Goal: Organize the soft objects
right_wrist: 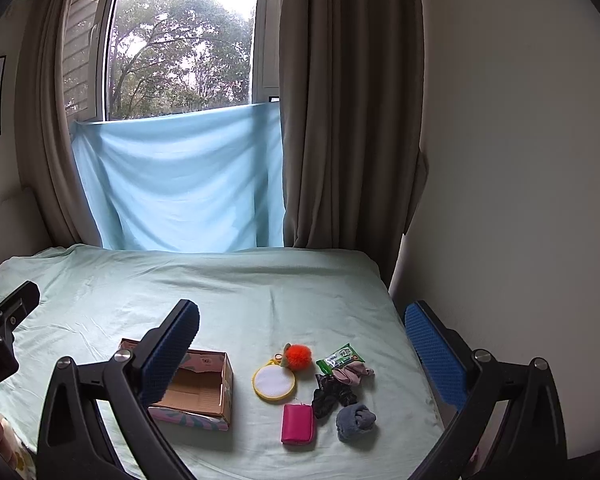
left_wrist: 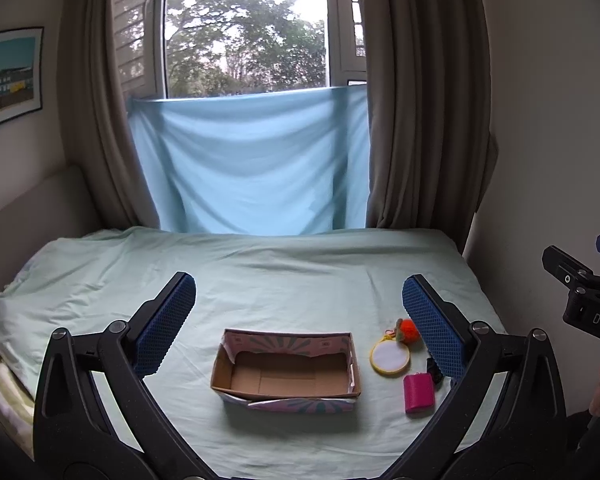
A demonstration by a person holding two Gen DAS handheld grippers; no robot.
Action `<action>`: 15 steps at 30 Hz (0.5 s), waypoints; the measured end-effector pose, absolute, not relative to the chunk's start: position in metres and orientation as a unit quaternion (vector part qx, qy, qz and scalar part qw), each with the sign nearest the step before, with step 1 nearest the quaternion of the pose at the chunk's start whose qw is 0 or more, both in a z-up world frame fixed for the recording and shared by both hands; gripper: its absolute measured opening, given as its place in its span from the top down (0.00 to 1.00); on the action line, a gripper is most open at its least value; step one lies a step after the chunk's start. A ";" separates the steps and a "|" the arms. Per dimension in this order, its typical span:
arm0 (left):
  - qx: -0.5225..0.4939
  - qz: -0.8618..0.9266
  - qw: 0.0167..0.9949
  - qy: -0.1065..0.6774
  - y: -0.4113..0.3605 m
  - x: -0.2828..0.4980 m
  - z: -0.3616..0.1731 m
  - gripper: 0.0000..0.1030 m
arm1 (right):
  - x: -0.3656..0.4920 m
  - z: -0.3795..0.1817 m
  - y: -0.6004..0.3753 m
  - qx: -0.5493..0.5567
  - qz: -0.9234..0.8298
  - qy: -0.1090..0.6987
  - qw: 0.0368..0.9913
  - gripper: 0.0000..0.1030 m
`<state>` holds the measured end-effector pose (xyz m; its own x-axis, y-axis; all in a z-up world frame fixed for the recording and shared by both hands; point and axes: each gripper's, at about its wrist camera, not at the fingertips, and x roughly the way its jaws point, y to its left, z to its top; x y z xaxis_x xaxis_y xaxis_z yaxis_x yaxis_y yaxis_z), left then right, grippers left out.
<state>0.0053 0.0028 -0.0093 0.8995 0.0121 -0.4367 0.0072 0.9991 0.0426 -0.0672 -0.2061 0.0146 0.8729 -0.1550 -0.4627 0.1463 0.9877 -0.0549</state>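
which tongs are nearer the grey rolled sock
Right. The right tongs are open, with the grey rolled sock lying between their fingers. The left tongs frame the cardboard box further left, and their view doesn't show the sock.

From my left wrist camera I look down the bed (left_wrist: 300, 272) toward the window (left_wrist: 244, 28), raised and set back. My right wrist camera sits further right, facing likewise; both share the cardboard box (left_wrist: 286, 372).

A home bedroom: bed (left_wrist: 260, 280), curtained window (left_wrist: 244, 28), framed wall picture (left_wrist: 8, 76)
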 end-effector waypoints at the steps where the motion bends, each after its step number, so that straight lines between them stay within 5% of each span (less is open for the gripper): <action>1: 0.021 0.001 0.974 0.224 0.004 0.006 -0.009 0.00 | -0.067 0.015 -0.206 -0.009 -0.078 0.240 0.968 0.00; 15: 0.017 0.006 0.974 0.226 0.011 0.006 -0.014 0.00 | -0.059 0.012 -0.201 -0.016 -0.074 0.240 0.968 0.00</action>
<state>0.0061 0.0108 -0.0139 0.8979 0.0187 -0.4399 -0.0031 0.9993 0.0360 -0.0588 -0.2007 0.0124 0.8740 -0.1516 -0.4617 0.1364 0.9884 -0.0664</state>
